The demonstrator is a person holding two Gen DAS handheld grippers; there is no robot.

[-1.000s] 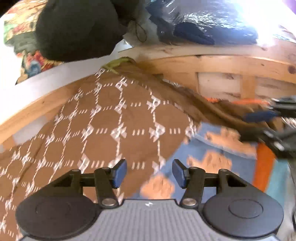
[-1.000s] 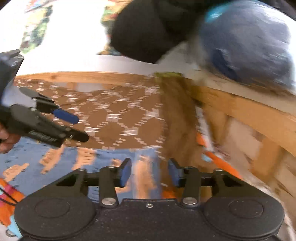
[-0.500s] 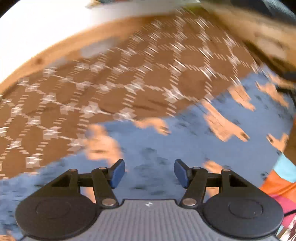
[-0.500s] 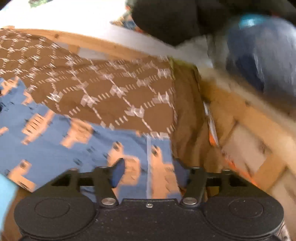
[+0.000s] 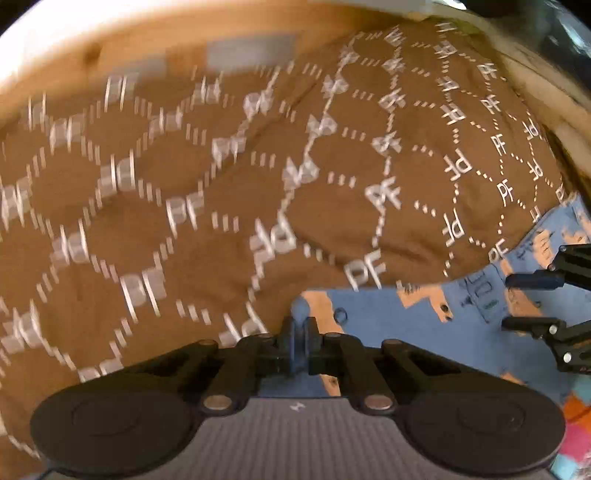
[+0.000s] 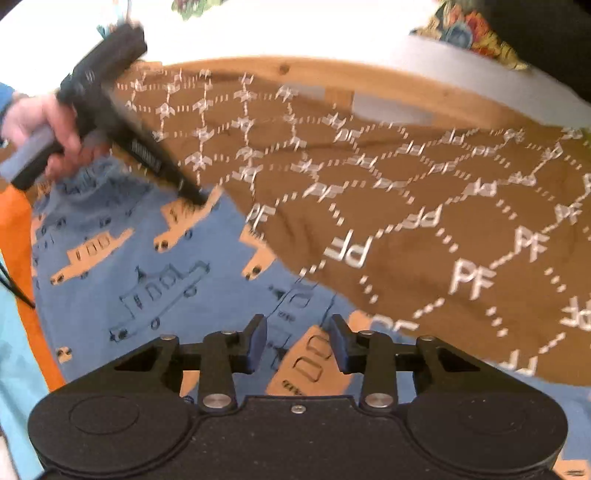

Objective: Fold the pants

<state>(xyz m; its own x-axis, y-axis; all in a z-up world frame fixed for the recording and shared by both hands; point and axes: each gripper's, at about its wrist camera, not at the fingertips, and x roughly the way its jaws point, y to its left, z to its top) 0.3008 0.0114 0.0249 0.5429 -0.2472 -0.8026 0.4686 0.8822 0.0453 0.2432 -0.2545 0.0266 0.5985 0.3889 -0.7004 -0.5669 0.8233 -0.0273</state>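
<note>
Pants (image 5: 258,177) — brown, white PF lattice — spread flat.

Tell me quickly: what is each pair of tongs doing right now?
Left tongs: closed, seemingly pinching the brown pants edge.
Right tongs: open, holding nothing.

A pale pine wooden bed frame rail (image 6: 388,79) curves across the far side, with a grey-white slat gap (image 6: 391,109) showing through it. Beneath lies a blue bedsheet printed with orange trucks (image 6: 122,258), bordered by an orange and turquoise strip (image 6: 22,295). Bright, washed-out white light (image 6: 258,26) fills the area beyond the rail, beside a colourful floral fabric (image 6: 469,35).
</note>
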